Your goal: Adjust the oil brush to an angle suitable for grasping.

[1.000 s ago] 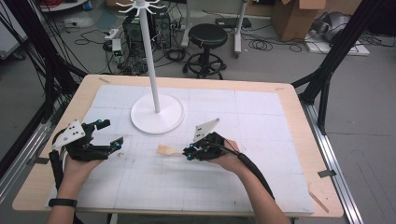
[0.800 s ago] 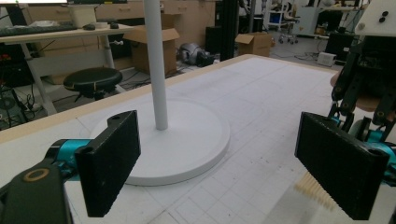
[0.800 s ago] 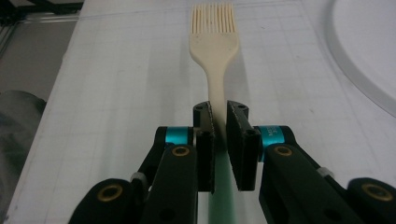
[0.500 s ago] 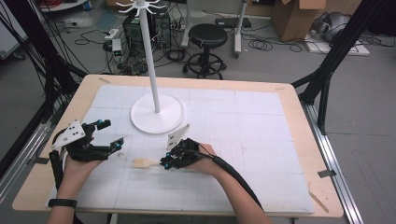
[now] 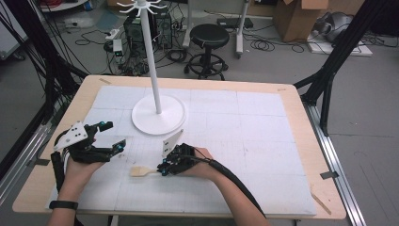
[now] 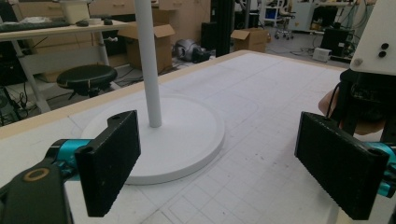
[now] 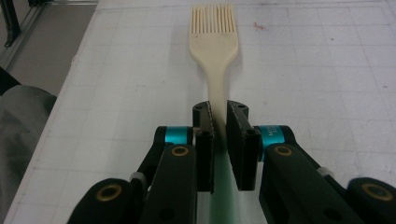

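The right gripper (image 5: 162,170), clamped on the pastry brush (image 5: 141,171), has carried it leftward along the tabletop's (image 5: 263,141) near edge, seemingly toward the left gripper (image 5: 113,136), waiting spread wide.

So the cream brush (image 7: 214,51) is clamped by its thin handle between my right jaws, bristle end pointing away from me, flat head with a row of fine comb-like tines. The part of the handle behind the jaws looks green. It's sitting low over the white gridded mat, toward the bench's near edge, left of centre.
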A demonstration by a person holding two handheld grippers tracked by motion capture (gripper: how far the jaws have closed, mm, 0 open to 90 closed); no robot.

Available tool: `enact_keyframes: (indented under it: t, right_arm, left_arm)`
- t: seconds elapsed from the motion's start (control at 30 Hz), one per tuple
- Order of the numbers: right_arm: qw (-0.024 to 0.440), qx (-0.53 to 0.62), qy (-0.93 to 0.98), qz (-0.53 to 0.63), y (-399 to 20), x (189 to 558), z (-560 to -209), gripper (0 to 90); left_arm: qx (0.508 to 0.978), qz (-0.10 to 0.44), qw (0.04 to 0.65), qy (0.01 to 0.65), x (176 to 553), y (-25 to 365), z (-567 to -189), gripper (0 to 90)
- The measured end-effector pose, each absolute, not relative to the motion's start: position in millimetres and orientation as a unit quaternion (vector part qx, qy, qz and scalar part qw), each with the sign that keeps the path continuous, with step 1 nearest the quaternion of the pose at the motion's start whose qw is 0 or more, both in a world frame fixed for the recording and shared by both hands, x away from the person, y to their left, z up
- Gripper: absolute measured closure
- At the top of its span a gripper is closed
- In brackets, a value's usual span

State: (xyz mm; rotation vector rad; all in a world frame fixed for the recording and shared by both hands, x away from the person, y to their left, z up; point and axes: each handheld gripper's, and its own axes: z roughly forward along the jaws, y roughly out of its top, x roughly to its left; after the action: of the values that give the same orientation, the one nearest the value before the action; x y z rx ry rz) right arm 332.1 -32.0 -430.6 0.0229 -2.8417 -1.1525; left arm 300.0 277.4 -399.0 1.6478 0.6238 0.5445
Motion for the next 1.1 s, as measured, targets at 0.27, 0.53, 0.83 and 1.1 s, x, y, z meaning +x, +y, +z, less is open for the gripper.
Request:
enact_keyframes:
  t: [0.27, 0.53, 0.83, 1.1]
  right_arm:
    - [0.037, 0.008, -0.931, -0.364, -30.4, 331.9, -435.4, 78.2]
    - [0.023, -0.005, -0.923, -0.383, -40.0, 334.2, -426.0, 53.3]
    - [-0.002, -0.053, -0.906, -0.420, -85.4, 338.4, -406.5, 30.0]
    - [-0.042, -0.110, -0.882, -0.455, -153.2, 337.0, -394.5, 21.1]
  left_arm:
    - [0.714, 0.234, 0.602, 0.271, 300.2, 277.1, -399.5, 14.9]
    - [0.716, 0.232, 0.602, 0.268, 299.3, 277.1, -399.4, 14.9]
    - [0.718, 0.230, 0.599, 0.269, 298.3, 277.0, -399.5, 14.9]
    - [0.721, 0.229, 0.597, 0.267, 298.4, 275.3, -400.1, 14.8]
